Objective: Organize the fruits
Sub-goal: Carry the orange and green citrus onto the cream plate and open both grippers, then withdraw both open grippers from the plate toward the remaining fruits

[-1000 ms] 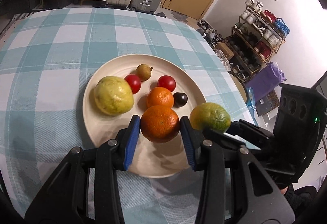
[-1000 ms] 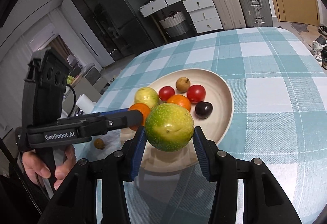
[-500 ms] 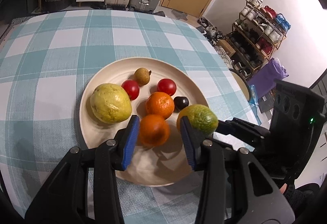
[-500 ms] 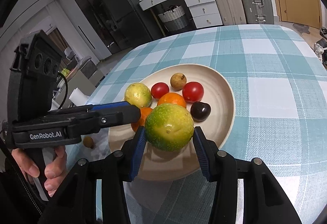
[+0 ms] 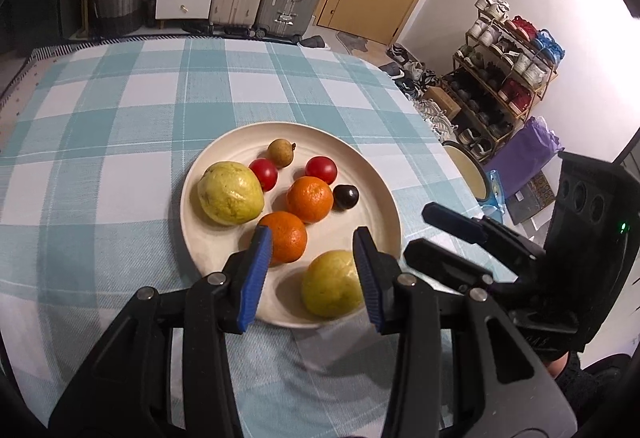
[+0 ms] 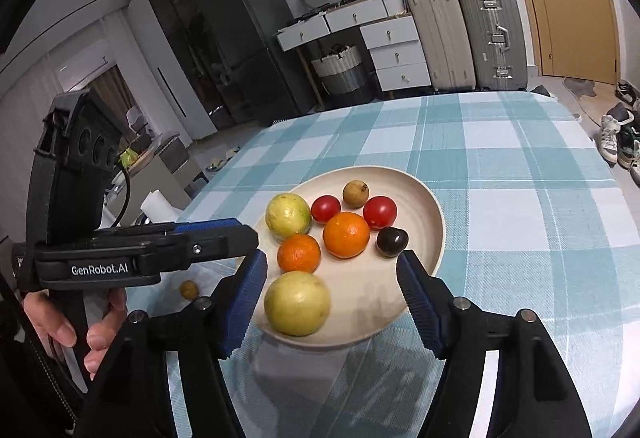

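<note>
Resting on the plate point(image 6: 434, 214): eight fruits; right gripper point(image 6: 331, 296) fingers opening, left gripper point(image 5: 312, 272) fingers spread, empty.

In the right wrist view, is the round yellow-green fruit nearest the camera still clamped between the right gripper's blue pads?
No, the yellow-green fruit lies on the cream plate, with clear gaps to both pads of the opening right gripper.

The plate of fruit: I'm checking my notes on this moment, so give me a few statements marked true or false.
1. Two oranges sit on the plate. True.
2. The right gripper grips the yellow-green fruit. False: its jaws are opening and the fruit rests on the plate.
3. A small brown fruit lies on the tablecloth, off the plate. True.
4. The left gripper holds an orange. False: nothing is between its jaws.
</note>
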### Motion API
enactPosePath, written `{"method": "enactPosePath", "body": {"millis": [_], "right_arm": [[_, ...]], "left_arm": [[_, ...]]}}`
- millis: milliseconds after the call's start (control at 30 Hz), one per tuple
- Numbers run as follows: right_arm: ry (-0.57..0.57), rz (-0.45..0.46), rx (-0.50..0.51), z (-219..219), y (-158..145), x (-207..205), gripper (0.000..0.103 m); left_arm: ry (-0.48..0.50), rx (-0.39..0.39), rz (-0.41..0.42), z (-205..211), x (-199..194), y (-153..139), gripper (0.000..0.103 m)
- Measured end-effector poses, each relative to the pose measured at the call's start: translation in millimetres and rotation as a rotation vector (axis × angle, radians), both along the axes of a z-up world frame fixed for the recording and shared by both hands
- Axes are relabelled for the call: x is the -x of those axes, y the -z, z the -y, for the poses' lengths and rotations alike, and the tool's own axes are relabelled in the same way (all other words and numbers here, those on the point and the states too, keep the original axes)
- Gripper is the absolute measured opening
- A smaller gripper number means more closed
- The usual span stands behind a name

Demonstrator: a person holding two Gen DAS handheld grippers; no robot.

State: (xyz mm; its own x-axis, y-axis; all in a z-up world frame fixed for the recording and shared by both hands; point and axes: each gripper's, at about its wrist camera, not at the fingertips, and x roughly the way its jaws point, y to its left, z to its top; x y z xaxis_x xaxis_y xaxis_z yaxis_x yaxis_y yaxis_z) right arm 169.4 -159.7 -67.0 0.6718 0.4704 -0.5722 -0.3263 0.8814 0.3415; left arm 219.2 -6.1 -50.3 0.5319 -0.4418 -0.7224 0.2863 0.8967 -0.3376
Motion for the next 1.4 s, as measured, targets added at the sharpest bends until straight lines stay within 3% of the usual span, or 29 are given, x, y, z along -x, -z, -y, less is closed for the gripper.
{"method": "enactPosePath", "body": {"millis": [367,567,667,900,1067,1300,1400], "right_arm": [[0.079,0.134,-0.008,9.6,-37.0,43.1,0.073],[0.081,0.208,-0.015,7.1,-56.7,67.7,0.086],[0.079,0.226,-0.016,5.9,-62.2,78.8,0.089],[0.092,0.239,-0.010,8.1,-68.0,102.1,0.098],[0.081,0.228,-0.021,10.6,-66.3,114.2,0.101],[0.070,0.206,-0.023,14.6,-61.0,132.2,0.103],[0.068,0.193,-0.013,16.0,-59.2,136.5,0.103]], "left_arm": [[-0.051,-0.056,0.102,-10.6,57.6,-26.0,0.038],[-0.057,-0.099,0.147,-10.3,86.0,-38.4,0.039],[-0.069,-0.106,0.164,-10.9,98.6,-42.2,0.053],[-0.068,-0.114,0.187,-13.4,126.8,-47.3,0.064],[-0.096,-0.119,0.199,-16.8,144.1,-47.3,0.080],[-0.142,-0.085,0.146,-26.2,156.9,-33.3,0.087],[-0.155,-0.086,0.119,-26.3,160.7,-21.6,0.095]]}}
